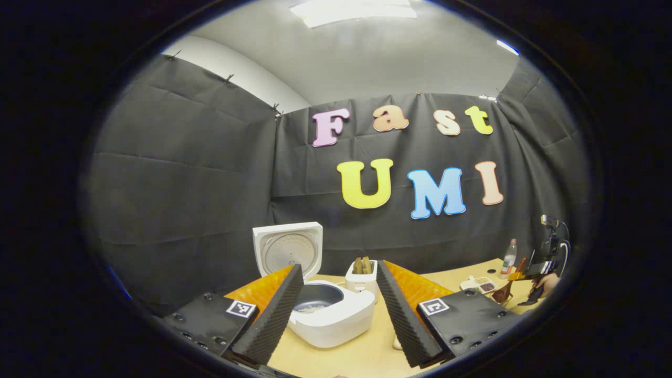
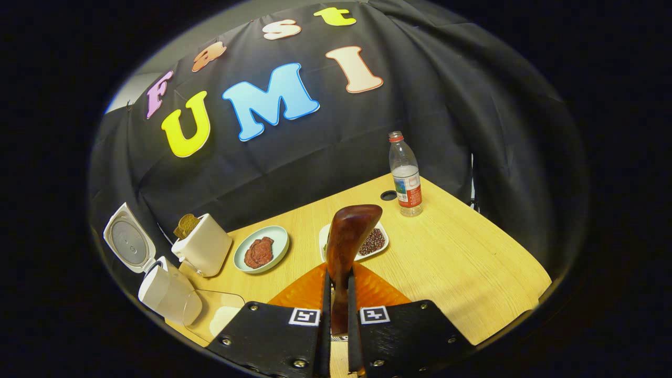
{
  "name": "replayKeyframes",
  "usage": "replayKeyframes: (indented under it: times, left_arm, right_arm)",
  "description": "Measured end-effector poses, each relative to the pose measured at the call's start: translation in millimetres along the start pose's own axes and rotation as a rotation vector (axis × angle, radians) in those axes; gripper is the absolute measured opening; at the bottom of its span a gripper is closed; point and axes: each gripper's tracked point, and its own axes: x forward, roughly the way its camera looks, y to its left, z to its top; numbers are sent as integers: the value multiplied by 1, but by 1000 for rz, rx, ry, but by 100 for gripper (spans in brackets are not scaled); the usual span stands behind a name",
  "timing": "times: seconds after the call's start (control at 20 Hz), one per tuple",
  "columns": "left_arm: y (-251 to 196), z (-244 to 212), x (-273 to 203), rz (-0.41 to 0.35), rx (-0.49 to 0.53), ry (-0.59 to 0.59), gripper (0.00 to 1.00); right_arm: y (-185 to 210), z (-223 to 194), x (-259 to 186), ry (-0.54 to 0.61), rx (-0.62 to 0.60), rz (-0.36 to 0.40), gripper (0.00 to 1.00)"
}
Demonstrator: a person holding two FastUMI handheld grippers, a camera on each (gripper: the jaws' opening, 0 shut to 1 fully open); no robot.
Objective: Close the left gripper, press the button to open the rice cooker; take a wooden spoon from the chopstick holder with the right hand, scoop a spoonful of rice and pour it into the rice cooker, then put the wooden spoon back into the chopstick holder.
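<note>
Cooker (image 1: 331,315): lid (image 1: 287,249) standing up, pot open, sitting on bench (image 1: 362,357) just ahead of L fingers.
L gripper (image 1: 340,310): fingers spread wide, holding nothing, hovering in front of cooker.
R gripper (image 2: 338,310): fingers pinching spoon (image 2: 349,247) by its handle, bowl end sticking up fwd.
Rice: divided dish (image 2: 380,247) lying right behind spoon; dark grains in one compartment, rest hidden.
Step, my guess: spoon out of holder, scoop coming next.
Risks: handle gripped low, so spoon may be twisting under load & tipping grains onto bench; carry passes plate (image 2: 262,252) & toaster (image 2: 202,244), could be clipping them; bottle (image 2: 405,176) near dish, a wide swing knocking it.
</note>
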Motion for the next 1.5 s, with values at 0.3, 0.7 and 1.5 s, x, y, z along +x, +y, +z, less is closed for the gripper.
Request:
replayKeyframes:
  times: [0.3, 0.7, 1.5]
  left_arm:
    - [-3, -2, 8, -8, -6, 3, 95]
    - [1, -5, 47, -21, -48, -3, 97]
    - [124, 31, 253, 93, -38, -24, 96]
  right_arm:
    - [-23, 22, -15, -68, -73, -48, 50]
    - [-11, 100, -93, -294, -185, -71, 98]
    - [61, 135, -211, -519, -261, -97, 98]
